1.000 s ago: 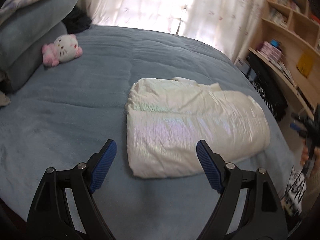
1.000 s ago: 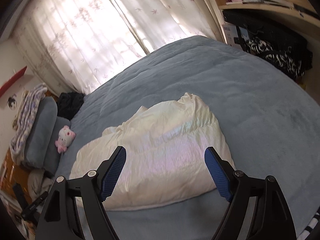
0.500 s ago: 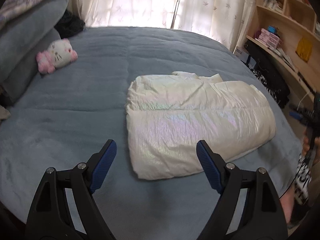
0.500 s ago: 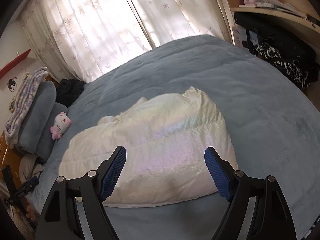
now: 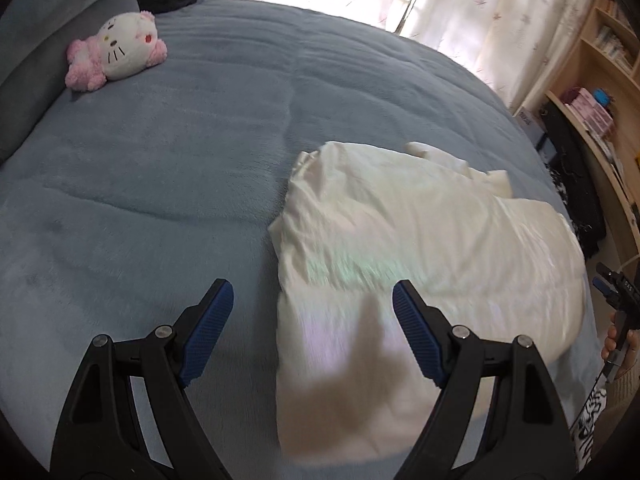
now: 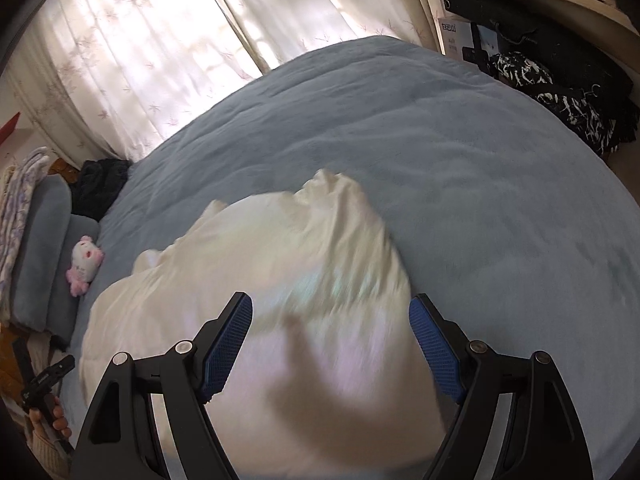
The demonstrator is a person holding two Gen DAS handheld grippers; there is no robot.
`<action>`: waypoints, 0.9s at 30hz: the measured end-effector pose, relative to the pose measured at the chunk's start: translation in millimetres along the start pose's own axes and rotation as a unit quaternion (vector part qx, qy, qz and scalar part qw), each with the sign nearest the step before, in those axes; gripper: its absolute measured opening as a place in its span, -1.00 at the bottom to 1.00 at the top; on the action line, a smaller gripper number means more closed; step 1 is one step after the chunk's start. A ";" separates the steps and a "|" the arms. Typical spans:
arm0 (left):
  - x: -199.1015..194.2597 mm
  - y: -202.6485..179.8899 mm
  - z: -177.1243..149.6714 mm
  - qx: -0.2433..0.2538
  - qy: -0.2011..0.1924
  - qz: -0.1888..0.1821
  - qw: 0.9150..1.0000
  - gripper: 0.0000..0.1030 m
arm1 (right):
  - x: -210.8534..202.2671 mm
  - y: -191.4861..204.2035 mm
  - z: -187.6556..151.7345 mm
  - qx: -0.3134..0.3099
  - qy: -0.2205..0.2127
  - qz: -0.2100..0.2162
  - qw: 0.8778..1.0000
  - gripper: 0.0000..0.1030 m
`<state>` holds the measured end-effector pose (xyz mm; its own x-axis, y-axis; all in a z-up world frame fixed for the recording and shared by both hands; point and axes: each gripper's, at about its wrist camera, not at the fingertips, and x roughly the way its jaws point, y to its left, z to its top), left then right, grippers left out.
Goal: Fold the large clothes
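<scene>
A cream puffy jacket (image 5: pixel 420 264) lies folded on the blue-grey bed (image 5: pixel 160 184). My left gripper (image 5: pixel 312 304) hangs open just above its near left corner, one blue pad over the bedcover and the other over the jacket, casting a shadow on the fabric. In the right wrist view the same jacket (image 6: pixel 280 300) fills the middle, blurred by motion. My right gripper (image 6: pixel 330 324) is open above its near right end, nothing between the fingers. Each gripper shows at the other view's edge in a person's hand (image 5: pixel 618 340).
A pink and white plush toy (image 5: pixel 116 56) lies by grey pillows (image 6: pixel 36 256) at the bed's head. Dark clothing (image 6: pixel 100 188) sits beside them. Curtains (image 6: pixel 160 48) hang behind the bed. Wooden shelves (image 5: pixel 592 120) and patterned black fabric (image 6: pixel 560 100) stand along the right side.
Both grippers have dropped and moved in toward the jacket, which now looms larger under them with their shadows on it. The jaws kept the same width.
</scene>
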<state>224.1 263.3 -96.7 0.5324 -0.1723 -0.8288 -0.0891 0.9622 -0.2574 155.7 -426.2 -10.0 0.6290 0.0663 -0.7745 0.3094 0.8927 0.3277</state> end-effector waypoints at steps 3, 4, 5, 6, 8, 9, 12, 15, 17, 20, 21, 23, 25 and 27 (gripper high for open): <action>22.3 -0.4 12.9 -0.010 0.007 -0.002 1.000 0.55 | 25.6 -9.2 21.8 0.002 0.000 0.001 1.000 0.59; 28.3 -0.8 16.9 -0.011 0.009 -0.002 1.000 0.55 | 35.0 -13.2 28.8 0.004 0.001 0.001 1.000 0.59; 34.2 -1.6 20.6 -0.012 0.012 -0.003 1.000 0.55 | 44.4 -17.3 35.2 0.008 0.005 0.004 1.000 0.59; 39.8 -2.9 24.1 -0.012 0.014 -0.002 1.000 0.55 | 52.3 -19.9 40.1 0.012 0.008 0.008 1.000 0.59; 51.1 -6.4 30.7 -0.011 0.017 -0.001 1.000 0.55 | 68.0 -26.7 49.0 0.025 0.010 0.020 0.999 0.59; 55.4 -8.3 33.3 -0.011 0.017 -0.001 1.000 0.55 | 77.4 -29.3 53.8 0.031 0.012 0.029 0.999 0.59; 69.1 -13.0 41.5 -0.014 0.020 -0.003 1.000 0.55 | 104.2 -35.9 60.1 0.046 0.029 0.057 0.997 0.59; 85.8 -16.2 46.1 -0.023 0.037 -0.012 0.999 0.55 | 131.9 -39.6 56.0 0.070 0.060 0.073 0.993 0.59; 96.8 -19.5 46.9 -0.033 0.053 -0.019 0.998 0.55 | 140.2 -38.6 51.5 0.075 0.056 0.081 0.992 0.52; 98.9 -31.1 46.6 -0.023 0.038 -0.001 0.999 0.39 | 138.0 -22.4 53.0 0.022 0.024 0.053 0.998 -0.07; 97.0 -37.7 46.9 -0.010 0.028 0.009 1.000 -0.04 | 134.7 -16.3 54.1 0.004 0.013 0.039 0.999 -0.33; 87.3 -52.8 47.2 0.013 -0.007 0.056 0.998 -0.50 | 123.3 -7.0 60.4 -0.014 -0.020 0.035 0.999 -0.68; 76.0 -61.1 47.2 0.012 -0.042 0.071 0.997 -0.70 | 109.3 2.3 65.6 -0.013 -0.060 0.031 0.998 -0.71; 68.0 -71.3 49.0 0.012 -0.081 0.093 0.992 -0.71 | 105.4 8.4 70.8 -0.014 -0.088 0.020 0.996 -0.71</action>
<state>307.8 193.3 -110.4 0.6371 0.0437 -0.7696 -0.1793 0.9794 -0.0927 275.0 -443.4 -50.6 0.7571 0.0257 -0.6528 0.2622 0.9033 0.3396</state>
